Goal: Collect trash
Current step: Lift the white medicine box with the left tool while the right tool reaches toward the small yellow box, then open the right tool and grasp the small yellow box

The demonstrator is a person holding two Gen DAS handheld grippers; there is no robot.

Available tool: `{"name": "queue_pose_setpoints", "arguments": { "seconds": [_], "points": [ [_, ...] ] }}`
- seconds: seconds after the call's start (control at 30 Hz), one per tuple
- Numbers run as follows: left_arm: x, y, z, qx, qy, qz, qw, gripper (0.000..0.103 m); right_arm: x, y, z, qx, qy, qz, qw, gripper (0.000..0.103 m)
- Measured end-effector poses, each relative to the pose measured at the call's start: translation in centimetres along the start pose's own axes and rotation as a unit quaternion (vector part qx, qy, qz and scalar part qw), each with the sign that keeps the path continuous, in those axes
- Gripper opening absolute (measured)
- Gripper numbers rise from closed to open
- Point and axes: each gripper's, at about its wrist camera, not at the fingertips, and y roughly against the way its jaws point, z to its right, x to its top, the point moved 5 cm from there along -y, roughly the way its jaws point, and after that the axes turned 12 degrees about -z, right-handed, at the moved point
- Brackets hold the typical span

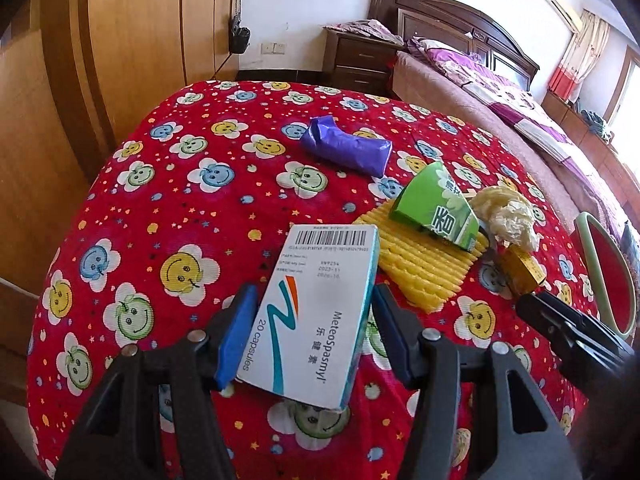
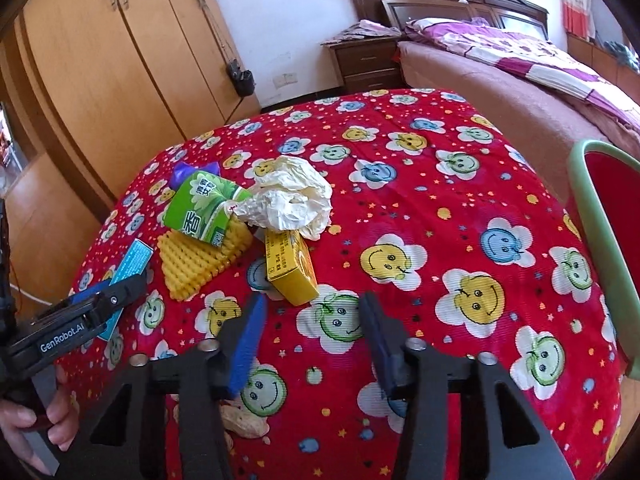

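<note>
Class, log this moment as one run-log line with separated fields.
left tool: closing around medicine box | right tool: open, empty, near yellow box | crumpled paper, green carton: on table

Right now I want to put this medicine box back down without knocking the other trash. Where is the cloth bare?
Bare cloth lies left of the purple packet toward the wardrobe side, and between the crumpled paper and the green-rimmed bin. It is crowded where the green carton, yellow foam sheet and yellow box cluster.

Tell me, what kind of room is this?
Most likely a bedroom in someone's home: a big bed with purple bedding, a dark wooden nightstand, and a tall orange wooden wardrobe stand behind the table with the red smiley-flower cloth.
</note>
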Motion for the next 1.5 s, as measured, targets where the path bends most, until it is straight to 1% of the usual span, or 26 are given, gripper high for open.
{"name": "queue_pose_setpoints", "arguments": {
  "seconds": [0.1, 0.17, 0.2, 0.27, 0.33, 0.43, 0.87, 1.1, 1.2, 1.27, 1.33, 1.4, 1.43, 1.47, 1.5],
  "points": [
    [0.0, -0.1, 0.1, 0.001, 0.0, 0.001, 1.0, 0.059, 0.1, -0.1, 0.2, 0.002, -0.005, 0.0, 1.0, 0.037],
    [-0.1, 0.0, 0.2, -0.001, 0.0, 0.0, 1.0, 0.059, 0.1, 0.0, 0.5, -0.001, -0.009, -0.001, 1.0, 0.025],
    [-0.2, 0.1, 0.2, -0.003, 0.001, 0.0, 1.0, 0.059, 0.1, 0.0, 0.7, 0.0, -0.011, -0.002, 1.0, 0.022],
    [-0.4, 0.5, 0.3, -0.008, 0.002, 0.0, 1.0, 0.059, -0.1, 0.1, 1.0, 0.01, -0.017, -0.003, 1.0, 0.012],
    [-0.6, 0.7, 0.4, -0.012, 0.002, 0.0, 0.9999, 0.059, -0.4, 0.3, 1.3, 0.016, -0.023, -0.003, 1.0, 0.008],
    [-1.0, 1.1, 0.6, -0.017, 0.001, 0.0, 0.9999, 0.059, -1.0, 0.8, 1.6, 0.027, -0.03, 0.002, 0.999, 0.005],
    [-2.7, 4.0, 1.7, -0.033, -0.01, 0.016, 0.9993, 0.059, -3.9, 5.5, 1.4, 0.056, -0.037, 0.043, 0.997, 0.004],
    [-3.4, 5.4, 2.7, -0.045, -0.021, 0.022, 0.9985, 0.059, -4.9, 8.3, 1.9, 0.063, -0.048, 0.073, 0.994, 0.004],
    [-3.6, 6.2, 3.2, -0.044, -0.029, 0.03, 0.9982, 0.059, -5.2, 9.3, 2.0, 0.066, -0.047, 0.083, 0.993, 0.004],
    [-3.8, 6.6, 3.5, -0.043, -0.032, 0.033, 0.998, 0.059, -5.2, 9.5, 2.0, 0.068, -0.045, 0.082, 0.993, 0.007],
    [-3.9, 6.8, 3.5, -0.041, -0.033, 0.036, 0.998, 0.059, -5.2, 9.4, 1.9, 0.073, -0.043, 0.079, 0.993, 0.007],
    [-3.9, 6.8, 3.3, -0.039, -0.031, 0.036, 0.9981, 0.059, -5.2, 9.3, 1.7, 0.072, -0.042, 0.076, 0.994, 0.01],
    [-3.9, 6.7, 3.2, -0.038, -0.029, 0.035, 0.9982, 0.059, -5.1, 9.2, 1.6, 0.072, -0.039, 0.074, 0.994, 0.013],
    [-3.8, 6.5, 3.1, -0.037, -0.027, 0.034, 0.9984, 0.059, -5.1, 9.1, 1.5, 0.071, -0.036, 0.072, 0.994, 0.02],
    [-3.7, 6.3, 3.0, -0.036, -0.026, 0.032, 0.9985, 0.059, -5.1, 9.0, 1.5, 0.068, -0.035, 0.071, 0.995, 0.024]
  ]
}}
